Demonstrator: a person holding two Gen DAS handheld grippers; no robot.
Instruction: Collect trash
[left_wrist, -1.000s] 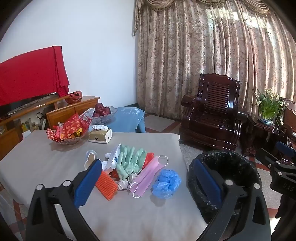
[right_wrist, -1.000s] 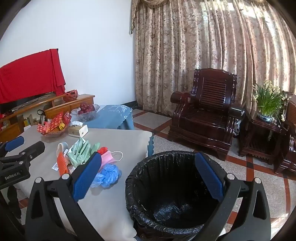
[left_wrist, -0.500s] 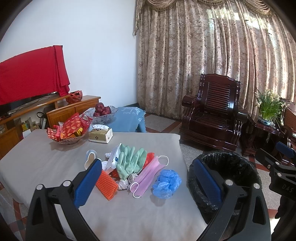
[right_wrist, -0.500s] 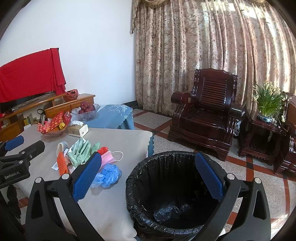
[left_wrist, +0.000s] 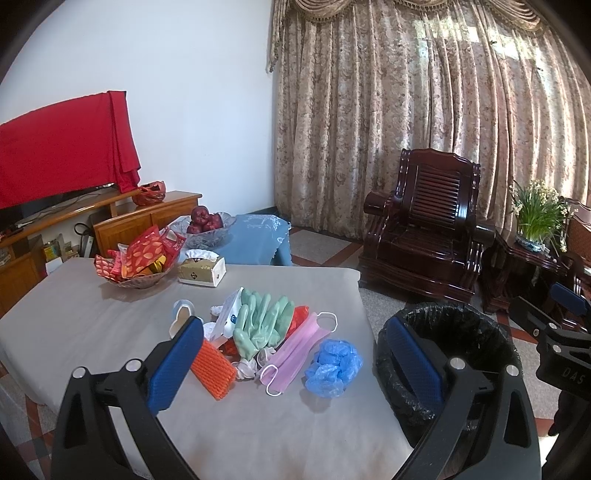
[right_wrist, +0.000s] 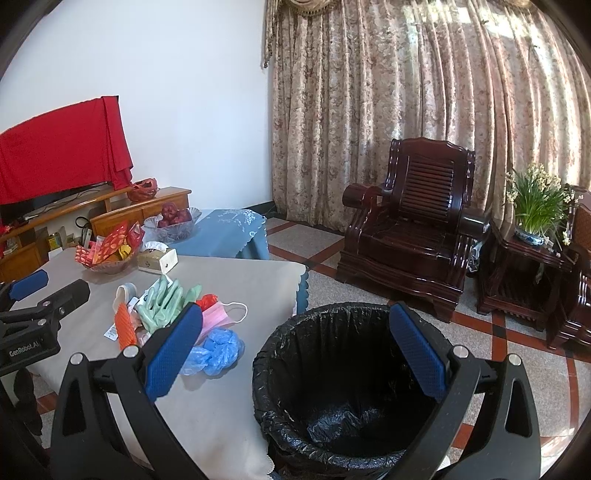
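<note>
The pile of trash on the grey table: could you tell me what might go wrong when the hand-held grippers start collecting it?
1. The pink face mask lies partly under the mint-green rubber gloves, so lifting one item may drag the other along.
2. The crumpled blue plastic covers look thin and soft; the open left hand-held gripper may catch only a fold.
3. The black-lined trash bin stands off the grey table, so a poorly gripped piece could land on the floor.

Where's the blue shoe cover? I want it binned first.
The blue shoe cover lies on the table's right side, beside the pink mask, nearest the bin.
</note>
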